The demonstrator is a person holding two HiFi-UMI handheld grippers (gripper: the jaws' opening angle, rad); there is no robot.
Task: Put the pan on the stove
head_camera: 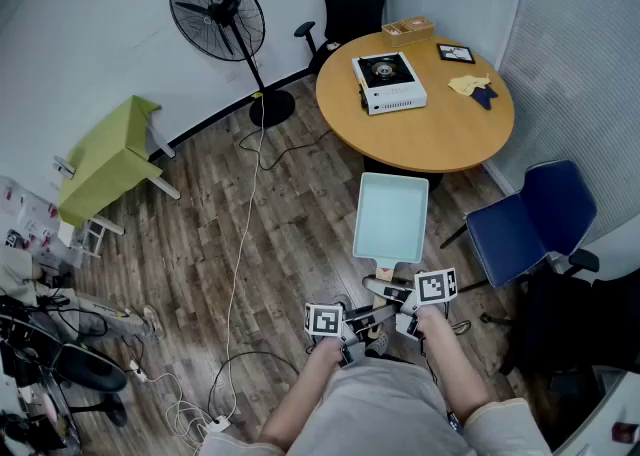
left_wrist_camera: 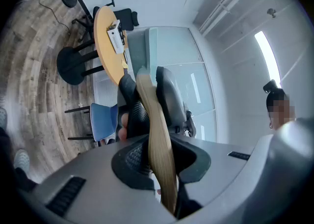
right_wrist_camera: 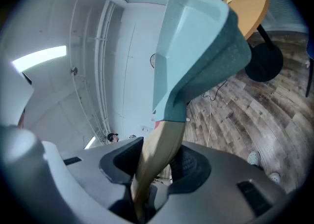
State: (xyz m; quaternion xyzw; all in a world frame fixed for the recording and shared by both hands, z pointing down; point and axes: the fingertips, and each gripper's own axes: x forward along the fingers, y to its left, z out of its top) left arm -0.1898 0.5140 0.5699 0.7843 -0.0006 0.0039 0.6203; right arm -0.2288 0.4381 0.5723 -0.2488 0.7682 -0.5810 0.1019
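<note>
Head view is showing left gripper (head_camera: 368, 316) and right gripper (head_camera: 392, 294) clamping the handle (head_camera: 385, 272) of the empty pan (head_camera: 390, 216), stove (head_camera: 389, 82) sitting well apart on the table (head_camera: 440, 129).

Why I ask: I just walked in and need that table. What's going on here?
A person holds a pale blue pan by its wooden handle, with the left gripper and right gripper both clamped on it. The pan is in the air above the wooden floor, short of the round table, where the stove sits with nothing on it.
</note>
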